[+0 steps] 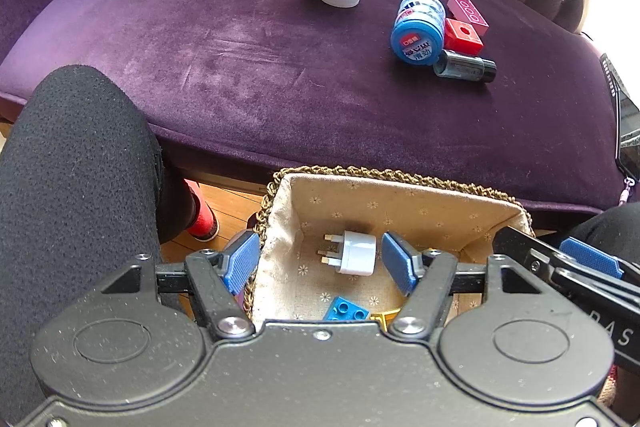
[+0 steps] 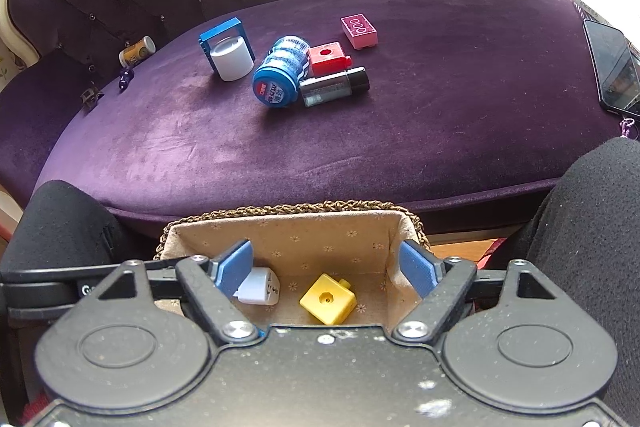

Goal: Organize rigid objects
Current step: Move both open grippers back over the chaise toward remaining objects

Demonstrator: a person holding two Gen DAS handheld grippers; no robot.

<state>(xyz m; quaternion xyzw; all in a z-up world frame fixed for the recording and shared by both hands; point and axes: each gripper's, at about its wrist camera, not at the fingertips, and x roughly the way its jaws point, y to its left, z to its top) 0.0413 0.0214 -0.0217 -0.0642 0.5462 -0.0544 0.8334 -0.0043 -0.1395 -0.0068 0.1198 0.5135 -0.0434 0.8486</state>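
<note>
A lined wicker basket (image 1: 400, 174) (image 2: 288, 211) stands between my knees in front of the purple sofa. In it lie a white plug adapter (image 1: 354, 251) (image 2: 259, 287), a blue brick (image 1: 345, 309) and a yellow block (image 2: 329, 299). My left gripper (image 1: 320, 263) is open and empty above the basket's left side. My right gripper (image 2: 326, 269) is open and empty above the basket. On the sofa seat lie a blue tub (image 2: 280, 77), a red block (image 2: 329, 58), a pink brick (image 2: 360, 31), a dark bottle (image 2: 334, 85), a white cylinder (image 2: 232, 61) and a blue frame brick (image 2: 222, 29).
A small yellow can (image 2: 137, 51), a purple piece (image 2: 125, 77) and a brown piece (image 2: 90, 97) lie at the sofa's far left. A phone (image 2: 612, 65) lies at the seat's right edge. My black-clad knees (image 1: 76, 187) (image 2: 592, 227) flank the basket.
</note>
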